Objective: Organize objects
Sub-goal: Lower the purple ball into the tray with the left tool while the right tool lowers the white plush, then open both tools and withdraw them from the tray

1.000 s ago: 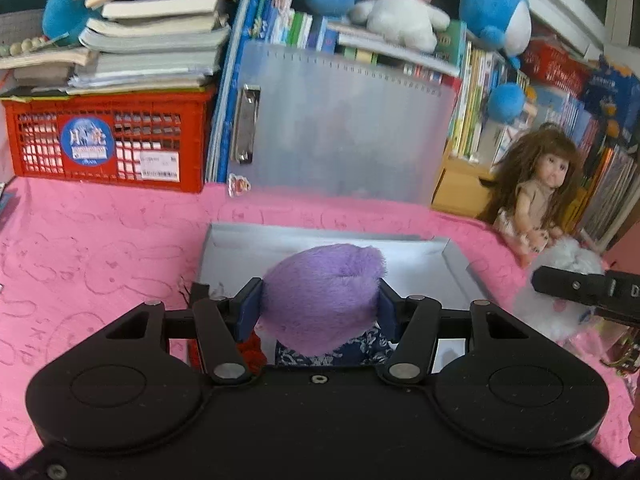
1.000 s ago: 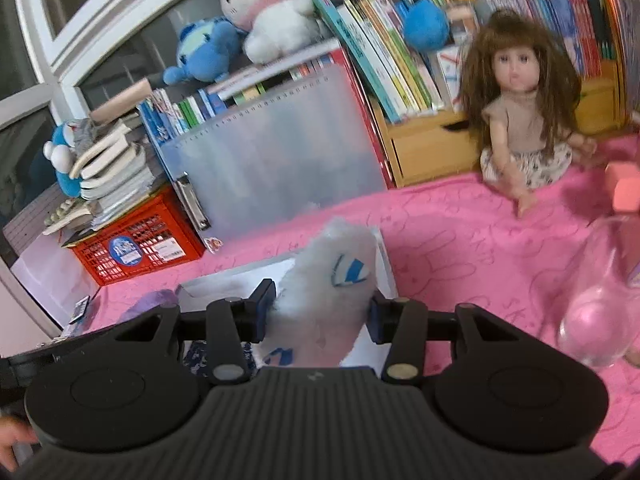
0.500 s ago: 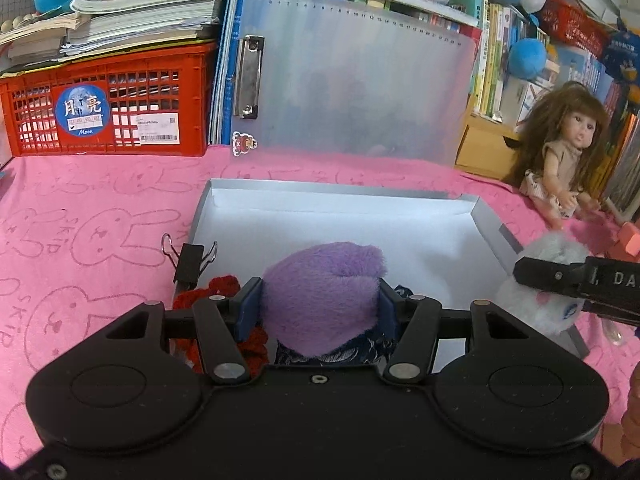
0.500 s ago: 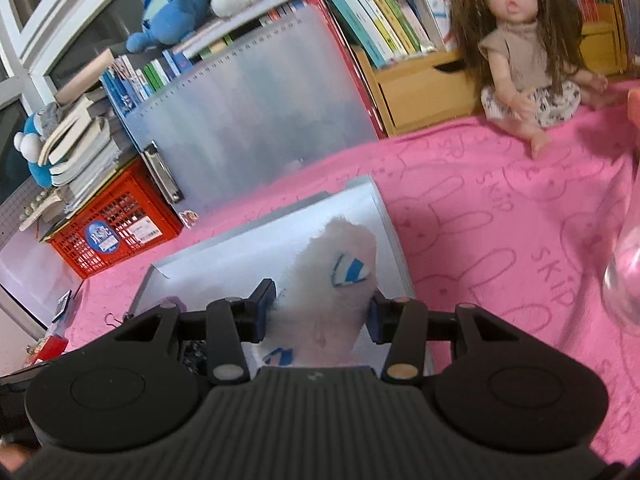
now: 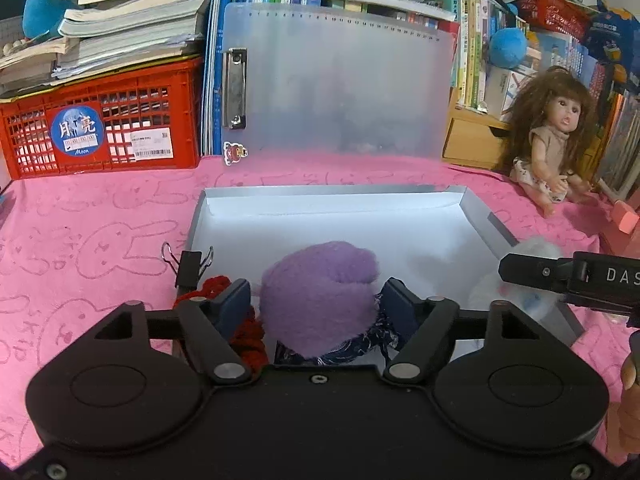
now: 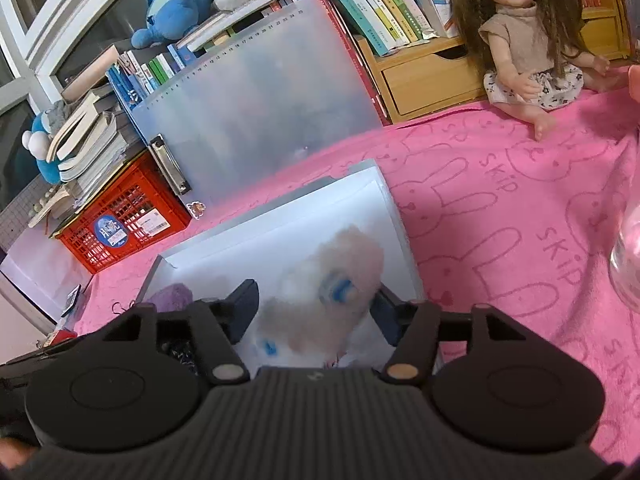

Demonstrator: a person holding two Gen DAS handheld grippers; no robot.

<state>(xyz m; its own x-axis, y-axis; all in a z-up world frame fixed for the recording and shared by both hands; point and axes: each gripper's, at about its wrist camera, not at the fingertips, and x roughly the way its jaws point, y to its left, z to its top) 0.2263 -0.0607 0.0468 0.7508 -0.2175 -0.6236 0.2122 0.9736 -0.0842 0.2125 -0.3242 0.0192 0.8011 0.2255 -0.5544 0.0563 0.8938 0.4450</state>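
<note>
Left wrist view first: my left gripper sits low over the near edge of the white box, and its jaws are opening as I speak. The purple plush is between them, and I can see a sliver of gap on each side, so the pads no longer press it. It rests at the box's near-left part, with dark patterned fabric under it and red yarn at about 8 o'clock from it. A black binder clip is clipped on the box's left wall, at 10 o'clock from the plush.

Over at 3 o'clock in this view, the right gripper's finger pokes in above the white plush at the box's right side.

Right wrist view now: my right gripper has jaws that are opening too, with the white plush with blue markings between them, blurred, lying in the box. The left pad stands clear of the fur; the right pad I can't quite judge. The doll sits at 1 o'clock on the pink cloth, well apart from the box, and the red crate is off at 10 o'clock.
</note>
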